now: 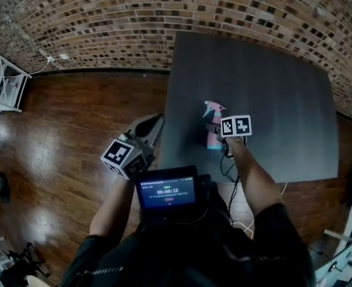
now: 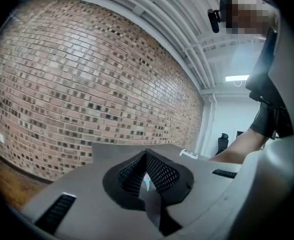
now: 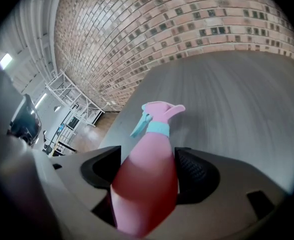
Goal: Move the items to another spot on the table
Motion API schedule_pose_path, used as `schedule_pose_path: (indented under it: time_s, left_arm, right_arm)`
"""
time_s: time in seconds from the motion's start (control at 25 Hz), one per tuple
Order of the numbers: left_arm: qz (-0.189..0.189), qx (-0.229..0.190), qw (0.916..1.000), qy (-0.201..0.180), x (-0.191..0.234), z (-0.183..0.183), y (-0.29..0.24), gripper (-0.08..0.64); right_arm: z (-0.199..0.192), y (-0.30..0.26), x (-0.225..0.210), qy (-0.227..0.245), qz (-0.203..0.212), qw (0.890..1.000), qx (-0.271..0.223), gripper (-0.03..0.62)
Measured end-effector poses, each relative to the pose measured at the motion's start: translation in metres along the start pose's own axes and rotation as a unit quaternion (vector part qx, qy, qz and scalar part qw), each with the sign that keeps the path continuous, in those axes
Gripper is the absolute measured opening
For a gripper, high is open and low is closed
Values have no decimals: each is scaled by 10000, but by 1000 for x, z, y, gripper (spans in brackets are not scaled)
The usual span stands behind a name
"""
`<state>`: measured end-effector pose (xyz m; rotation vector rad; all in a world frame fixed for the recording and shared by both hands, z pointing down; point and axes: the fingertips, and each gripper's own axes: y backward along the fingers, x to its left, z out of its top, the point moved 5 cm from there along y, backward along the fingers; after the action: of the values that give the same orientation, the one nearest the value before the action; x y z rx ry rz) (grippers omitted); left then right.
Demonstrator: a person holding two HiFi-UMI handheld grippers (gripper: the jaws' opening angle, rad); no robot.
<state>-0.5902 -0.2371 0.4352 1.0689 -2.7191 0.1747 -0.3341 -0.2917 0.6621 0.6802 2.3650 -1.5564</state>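
A pink spray bottle [image 3: 149, 179] with a teal collar and trigger sits between the jaws of my right gripper [image 3: 147, 159], base towards the camera and nozzle pointing away. Both pads press on its sides. In the head view the spray bottle [image 1: 214, 124] is tilted low over the near-left part of the dark grey table [image 1: 272, 88], with the right gripper [image 1: 219, 137] right behind it. My left gripper [image 1: 157, 123] hangs off the table's left edge, pointing level. Its jaws [image 2: 146, 156] meet at the tips with nothing held.
The table [image 3: 237, 94] stretches away to the right and far side of the bottle. Wooden floor [image 1: 74, 118] lies to the left, with a brick wall [image 1: 134, 17] beyond. A white rack [image 1: 2, 79] stands at far left. A small screen [image 1: 167, 193] sits at the person's chest.
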Motion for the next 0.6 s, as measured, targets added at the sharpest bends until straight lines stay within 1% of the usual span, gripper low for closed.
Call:
schedule_pose_path:
  time_s: [0.24,0.36,0.48,0.56,0.6]
  left_arm:
    - [-58,-19,10000,-29,0,-9,-2,-5]
    - [-59,32,10000,32,-2,-16,-2,-5]
    - [-85,85,9998,137,-4,-14,-2,-5]
    - [-108,50,9998,166,-3,-8,0,-5]
    - [-115,21,9998,167,-2,-6,1,-5]
  right_arm:
    - [-2,-14,-3,-61,93,9998,143,348]
    - [-6,-18,-8,-105,58,9994,327,348]
    - [-5,-21,-12,-385,73,9978,537,351]
    - [-4,-22,-12,-623,79,9964,561,354]
    - [-4,-22,-12,-671,71,9962,550,356]
